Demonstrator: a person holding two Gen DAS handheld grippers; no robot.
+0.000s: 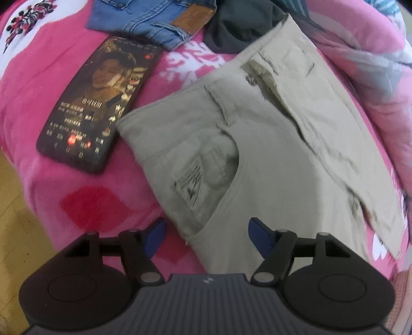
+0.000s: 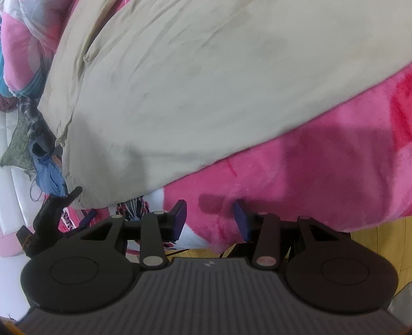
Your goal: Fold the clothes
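soft beige cotton trousers (image 1: 257, 144) on pink fleece blanket (image 1: 51, 85) look limp, best pinched at the waistband; left gripper (image 1: 206, 238) and right gripper (image 2: 209, 219) gape empty.

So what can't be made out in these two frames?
- Khaki trousers: legs cut off by the left wrist view's right edge; waistband lies outside the right wrist view.
- Jeans: cut by the top edge.
- Dark garment: type unclear, partly under the trousers.
- Phone: screen text too blurred.

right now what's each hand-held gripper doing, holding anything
Left hand-held gripper: open, empty, over the khaki trousers.
Right hand-held gripper: open, empty, over the pink blanket.
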